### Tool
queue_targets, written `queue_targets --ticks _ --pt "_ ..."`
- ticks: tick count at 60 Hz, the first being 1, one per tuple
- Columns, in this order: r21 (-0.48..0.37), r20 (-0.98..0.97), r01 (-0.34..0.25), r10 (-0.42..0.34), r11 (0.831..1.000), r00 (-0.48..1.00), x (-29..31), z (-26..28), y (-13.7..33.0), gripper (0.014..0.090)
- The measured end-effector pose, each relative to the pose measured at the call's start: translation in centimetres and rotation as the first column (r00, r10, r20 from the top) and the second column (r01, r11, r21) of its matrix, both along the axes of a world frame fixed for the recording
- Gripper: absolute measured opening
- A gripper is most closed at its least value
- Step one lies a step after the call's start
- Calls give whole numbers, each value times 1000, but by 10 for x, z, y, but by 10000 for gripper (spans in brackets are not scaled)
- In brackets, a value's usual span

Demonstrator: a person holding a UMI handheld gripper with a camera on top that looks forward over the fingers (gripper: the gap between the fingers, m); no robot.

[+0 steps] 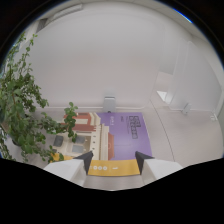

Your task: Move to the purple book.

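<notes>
Just ahead of the fingers (113, 159), a purple book (129, 134) lies flat on a pale surface (185, 135), its cover facing up and its long axis running away from the camera, roughly in line with the fingers' reach. It sits straight ahead and a little to the right of their midline. The two dark fingertips stand apart with nothing gripped; a yellow-edged strip (111, 168) shows across the gap between them, and whether it is part of the book pile cannot be told. One purple book is visible. Touching its left side lies one book with a red-and-white cover (85, 131), partly screened by one leafy green plant (25, 110). One small grey object (109, 102) stands beyond the books against the white wall. The approach looks nearly complete, needing only a short advance forward.
</notes>
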State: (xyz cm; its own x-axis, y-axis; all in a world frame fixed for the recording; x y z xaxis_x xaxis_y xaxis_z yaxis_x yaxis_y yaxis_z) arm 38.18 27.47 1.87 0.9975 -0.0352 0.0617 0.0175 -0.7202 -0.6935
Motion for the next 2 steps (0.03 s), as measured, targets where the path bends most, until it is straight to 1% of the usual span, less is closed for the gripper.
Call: queue_targets --ticks 2 --pt "0 -1 1 -1 1000 1000 0 0 0 841"
